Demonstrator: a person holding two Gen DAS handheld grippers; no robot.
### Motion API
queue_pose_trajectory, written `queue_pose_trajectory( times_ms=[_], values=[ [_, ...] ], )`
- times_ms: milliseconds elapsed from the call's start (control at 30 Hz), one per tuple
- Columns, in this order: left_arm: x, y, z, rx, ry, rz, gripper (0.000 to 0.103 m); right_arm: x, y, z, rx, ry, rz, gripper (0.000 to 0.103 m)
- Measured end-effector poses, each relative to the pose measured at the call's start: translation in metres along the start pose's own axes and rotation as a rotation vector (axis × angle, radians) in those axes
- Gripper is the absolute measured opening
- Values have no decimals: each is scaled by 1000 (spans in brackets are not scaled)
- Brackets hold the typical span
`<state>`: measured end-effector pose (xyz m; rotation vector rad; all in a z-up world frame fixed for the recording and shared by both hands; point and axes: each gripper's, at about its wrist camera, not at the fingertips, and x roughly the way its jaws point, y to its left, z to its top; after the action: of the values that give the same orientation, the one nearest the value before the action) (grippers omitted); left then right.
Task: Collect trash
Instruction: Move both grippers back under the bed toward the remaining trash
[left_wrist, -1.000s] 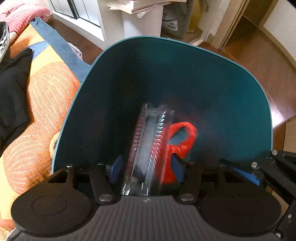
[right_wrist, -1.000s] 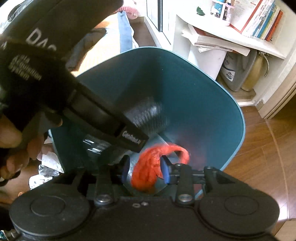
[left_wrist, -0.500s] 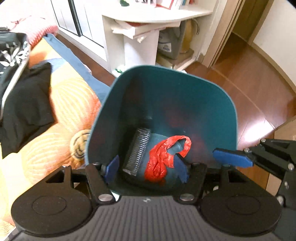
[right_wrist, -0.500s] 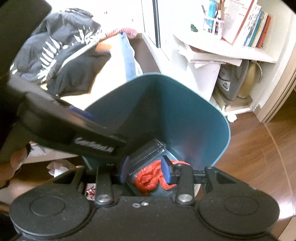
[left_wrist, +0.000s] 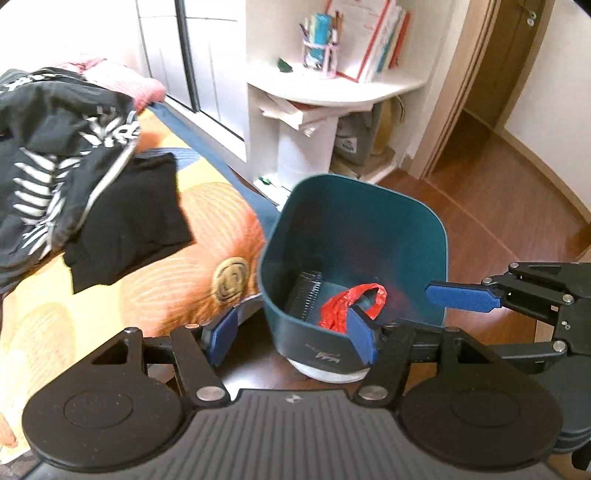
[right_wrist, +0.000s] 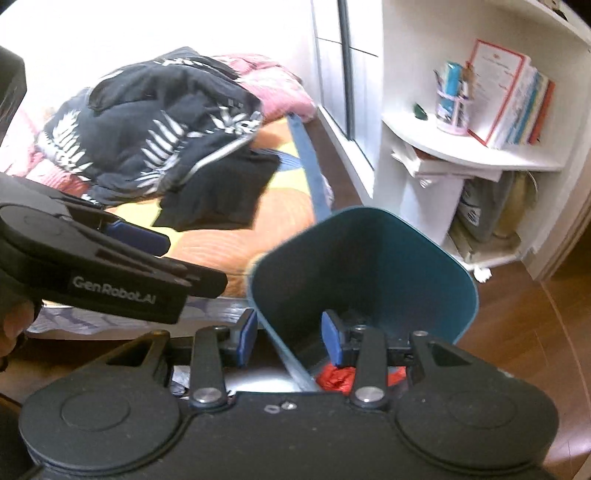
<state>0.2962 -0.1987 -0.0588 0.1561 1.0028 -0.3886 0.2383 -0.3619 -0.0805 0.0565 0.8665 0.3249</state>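
Note:
A teal trash bin (left_wrist: 402, 236) stands on the wooden floor beside the bed. Inside it lie a crumpled red plastic bag (left_wrist: 345, 306) and a ribbed clear plastic tray (left_wrist: 306, 297). My left gripper (left_wrist: 293, 334) is open and empty, above the bin's near wall. My right gripper (right_wrist: 288, 336) is open and empty, straddling the bin's left wall (right_wrist: 280, 295); it also shows in the left wrist view (left_wrist: 465, 297) at the bin's right rim. The red bag (right_wrist: 336, 378) shows just below the right gripper's finger.
A bed with an orange patterned cover (left_wrist: 159, 269) and dark clothes (left_wrist: 74, 184) lies to the left. A white corner shelf (left_wrist: 332, 92) with books and papers stands behind the bin. Crumpled paper (right_wrist: 482, 274) lies on the floor by the shelf. A doorway opens at right.
Both grippers have pulled up and back out of the bin. The red bag and the plastic tray were let go and now lie inside it. Both grippers opened wider.

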Motion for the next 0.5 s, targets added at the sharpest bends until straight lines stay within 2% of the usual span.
queue_pose_trajectory(
  times_ms=[67, 167, 367, 500],
  values=[
    [-13, 6, -7, 0, -17, 3, 65, -9, 11, -1, -17, -10, 15, 39],
    [-33, 16, -20, 0, -45, 15, 74, -19, 29, -1, -39, -26, 47, 39],
    [-66, 42, -50, -34, -81, 31, 74, -28, 66, -4, -100, -36, 109, 40],
    [-82, 62, -73, -64, -96, 44, 79, -30, 92, -8, -137, -35, 155, 41]
  ],
)
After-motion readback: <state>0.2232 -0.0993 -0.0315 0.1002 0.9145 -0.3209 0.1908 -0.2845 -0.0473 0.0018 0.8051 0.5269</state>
